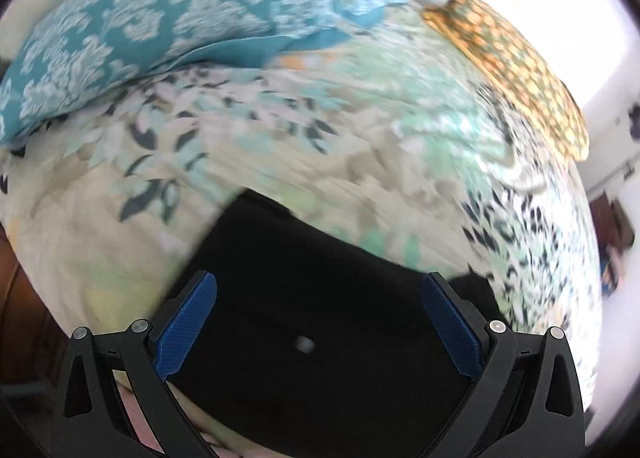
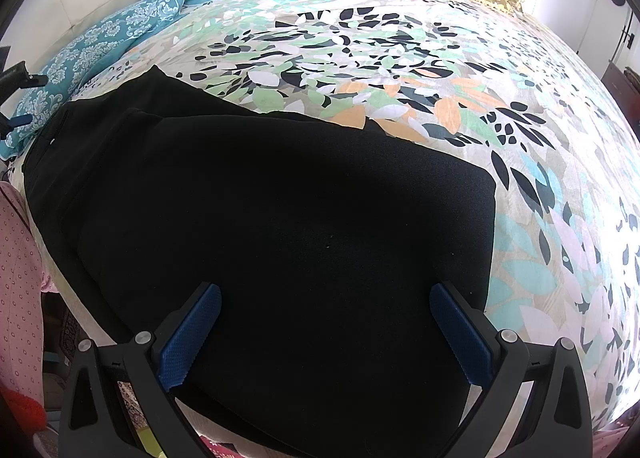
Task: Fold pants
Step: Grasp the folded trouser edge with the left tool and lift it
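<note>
Black pants (image 2: pixel 260 225), folded over on themselves, lie flat on the leaf-patterned bed cover (image 2: pixel 400 69) near its edge, with the left tongs (image 1: pixel 318 322) and right tongs (image 2: pixel 326 332) both spread wide above the fabric, gripping nothing.

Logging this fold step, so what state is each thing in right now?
Pants: folded over, lying flat on the bedspread.
Left gripper: open, holding nothing.
Right gripper: open, holding nothing.
Bedspread: spread out.
Teal pillow: lying flat.
</note>
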A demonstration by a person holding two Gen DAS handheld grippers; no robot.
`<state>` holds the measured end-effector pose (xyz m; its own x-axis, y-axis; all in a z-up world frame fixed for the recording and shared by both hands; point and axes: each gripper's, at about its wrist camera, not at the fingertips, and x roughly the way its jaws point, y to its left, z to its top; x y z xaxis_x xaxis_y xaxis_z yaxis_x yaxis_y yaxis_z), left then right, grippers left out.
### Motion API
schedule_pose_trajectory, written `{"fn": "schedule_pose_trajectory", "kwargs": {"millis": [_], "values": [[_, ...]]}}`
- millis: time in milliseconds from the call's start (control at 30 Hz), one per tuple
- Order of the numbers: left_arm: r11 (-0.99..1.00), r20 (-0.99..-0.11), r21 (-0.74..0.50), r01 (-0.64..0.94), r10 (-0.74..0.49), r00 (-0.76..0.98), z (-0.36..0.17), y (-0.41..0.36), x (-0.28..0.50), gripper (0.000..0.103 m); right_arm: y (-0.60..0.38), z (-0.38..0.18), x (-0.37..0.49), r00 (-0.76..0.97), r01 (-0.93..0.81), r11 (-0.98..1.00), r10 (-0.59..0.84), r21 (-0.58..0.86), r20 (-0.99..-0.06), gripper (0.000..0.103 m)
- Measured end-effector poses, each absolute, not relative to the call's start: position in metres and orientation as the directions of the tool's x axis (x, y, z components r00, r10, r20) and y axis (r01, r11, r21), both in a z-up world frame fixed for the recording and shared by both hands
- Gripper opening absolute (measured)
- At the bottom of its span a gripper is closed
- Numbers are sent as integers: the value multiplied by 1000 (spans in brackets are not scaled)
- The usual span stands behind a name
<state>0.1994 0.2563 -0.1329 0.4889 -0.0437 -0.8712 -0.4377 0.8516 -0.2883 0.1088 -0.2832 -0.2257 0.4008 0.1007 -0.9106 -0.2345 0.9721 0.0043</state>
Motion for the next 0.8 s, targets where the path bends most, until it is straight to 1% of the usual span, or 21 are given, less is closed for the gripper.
{"fn": "schedule_pose_trajectory", "kwargs": {"millis": [133, 233, 267, 300, 433, 567, 700, 800], "values": [[813, -883, -351, -466, -122, 452, -145, 311, 201, 102, -283, -225, 109, 401, -233, 972, 99, 3, -911, 103], [785, -866, -414, -461, -184, 465, -152, 330, 196, 102, -282, -225, 109, 405, -230, 973, 97, 2, -909, 103], [780, -857, -446, -439, -231, 461, -157, 335, 197, 102, -282, -225, 109, 407, -229, 973, 97, 1, -908, 103], [784, -857, -451, -425, -249, 451, -160, 335, 197, 102, -282, -226, 109, 407, -228, 974, 96, 0, -908, 103], [830, -883, -398, -391, -232, 407, -178, 329, 203, 102, -282, -226, 109, 409, -226, 974, 93, -2, -908, 103], [828, -905, -384, -409, -248, 346, -192, 329, 216, 102, -282, -226, 109, 410, -226, 974, 93, -2, -907, 103], [873, -947, -289, -392, -200, 253, -211, 318, 233, 102, -282, -226, 108, 410, -224, 975, 91, -4, -907, 103], [866, -943, -317, -387, -244, 226, -222, 314, 239, 103, -281, -226, 107, 413, -220, 975, 87, -6, -907, 103]]}}
